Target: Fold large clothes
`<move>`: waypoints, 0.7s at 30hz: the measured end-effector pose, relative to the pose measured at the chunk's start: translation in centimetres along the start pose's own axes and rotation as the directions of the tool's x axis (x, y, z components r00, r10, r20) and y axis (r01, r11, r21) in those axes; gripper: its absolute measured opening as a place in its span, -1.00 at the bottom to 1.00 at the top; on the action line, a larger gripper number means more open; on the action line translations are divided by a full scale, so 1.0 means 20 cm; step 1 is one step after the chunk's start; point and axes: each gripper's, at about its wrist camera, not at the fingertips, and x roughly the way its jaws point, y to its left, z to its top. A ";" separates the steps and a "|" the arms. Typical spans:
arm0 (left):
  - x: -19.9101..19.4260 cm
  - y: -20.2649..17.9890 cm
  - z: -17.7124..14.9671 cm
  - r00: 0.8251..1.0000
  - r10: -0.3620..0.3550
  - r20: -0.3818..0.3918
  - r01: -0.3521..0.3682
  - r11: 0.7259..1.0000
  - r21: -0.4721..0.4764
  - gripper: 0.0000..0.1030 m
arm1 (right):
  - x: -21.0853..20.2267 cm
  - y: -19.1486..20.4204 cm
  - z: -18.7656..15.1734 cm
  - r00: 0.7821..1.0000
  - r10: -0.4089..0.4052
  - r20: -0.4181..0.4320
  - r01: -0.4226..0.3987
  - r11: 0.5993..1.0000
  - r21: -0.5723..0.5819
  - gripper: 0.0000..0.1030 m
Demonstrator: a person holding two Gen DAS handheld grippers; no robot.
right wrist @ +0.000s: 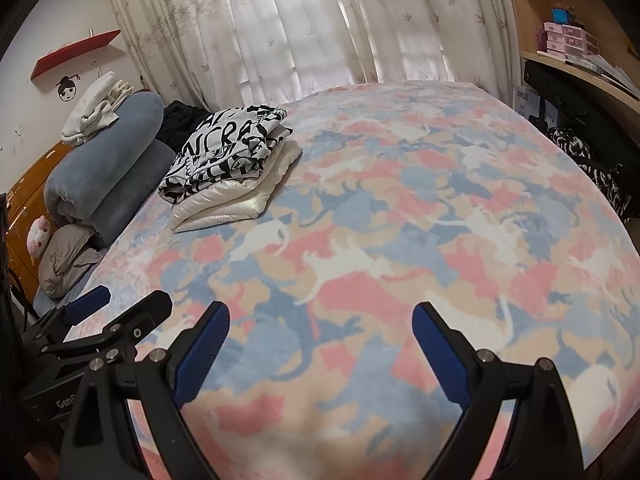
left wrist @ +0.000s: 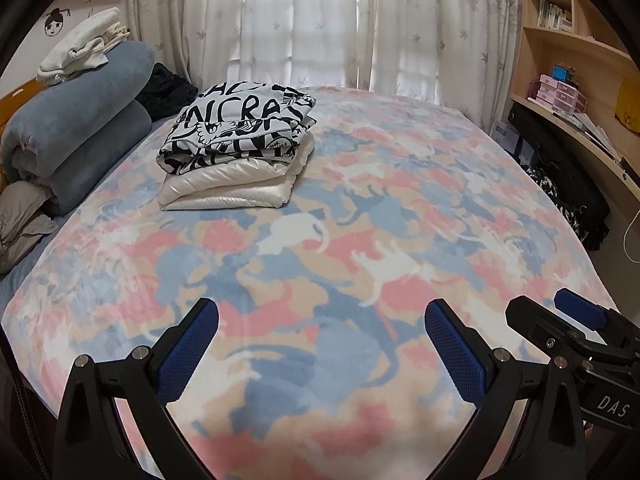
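White folded garment [left wrist: 228,188] lies under black-and-white printed one [left wrist: 240,128].

shelf books [left wrist: 550,14] too small to read; black clothing [left wrist: 170,84] half hidden.

Left tongs [left wrist: 321,322]: two matte black plastic arms, each tipped with a blue pad of fine cross-hatched texture [left wrist: 454,354] and fastened with round silver pivot pins. Right tongs [right wrist: 321,326]: the same build, black frame, blue textured pads [right wrist: 202,356], silver pins. Seen from the left camera, the right unit's body bears white letters "DAS" and small screws.
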 end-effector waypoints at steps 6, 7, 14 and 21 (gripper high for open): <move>0.01 0.01 0.00 1.000 0.000 -0.006 0.000 1.000 0.000 0.98 | 0.00 0.00 0.00 1.000 -0.001 -0.002 0.001 1.000 0.000 0.81; 0.01 0.01 0.00 1.000 0.002 -0.007 -0.002 1.000 -0.002 0.98 | 0.00 0.00 0.00 1.000 0.000 -0.002 0.000 1.000 0.000 0.81; 0.02 0.02 -0.01 1.000 0.013 -0.018 -0.013 1.000 -0.005 0.98 | 0.01 0.00 0.00 1.000 -0.002 -0.007 0.002 1.000 0.000 0.81; 0.03 0.02 -0.01 1.000 0.013 -0.022 -0.013 1.000 -0.004 0.98 | 0.02 0.00 0.00 1.000 -0.001 -0.010 0.001 1.000 0.001 0.81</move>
